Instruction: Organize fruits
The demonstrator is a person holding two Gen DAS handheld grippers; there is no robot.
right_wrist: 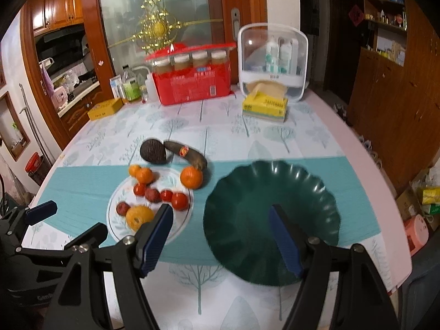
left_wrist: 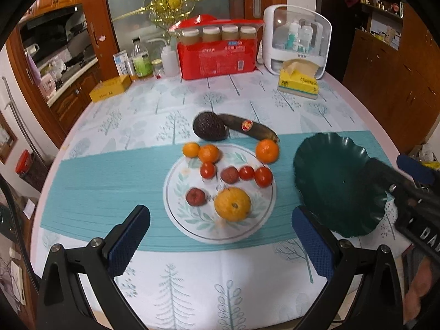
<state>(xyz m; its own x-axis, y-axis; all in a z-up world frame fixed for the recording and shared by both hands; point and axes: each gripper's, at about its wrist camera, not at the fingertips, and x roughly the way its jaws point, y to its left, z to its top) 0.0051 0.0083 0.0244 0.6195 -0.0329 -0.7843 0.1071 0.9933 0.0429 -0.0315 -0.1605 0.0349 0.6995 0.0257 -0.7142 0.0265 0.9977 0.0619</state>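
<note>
With both our left gripper [left_wrist: 220,233] and right gripper [right_wrist: 222,236] spread wide and empty, soft bruisable fruits crowd the floral plate [left_wrist: 176,214], best pinched gently across their middles.

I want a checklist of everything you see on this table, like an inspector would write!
Surface: round table under a tree-print cloth with a teal band.
Job's things: white plate holding small oranges, tomatoes, two dark red fruits and a big yellow-orange fruit; one orange, an avocado and a blackened banana on the cloth behind it; empty green bowl to the right.
Clutter: red package with jars, tissue box, white organizer, bottles, yellow box.
Grippers: left gripper open, empty; right gripper open, empty, over the bowl.
Cables: dark cable at the far left edge.
Surroundings: wooden cabinets, glass door, shelves.
</note>
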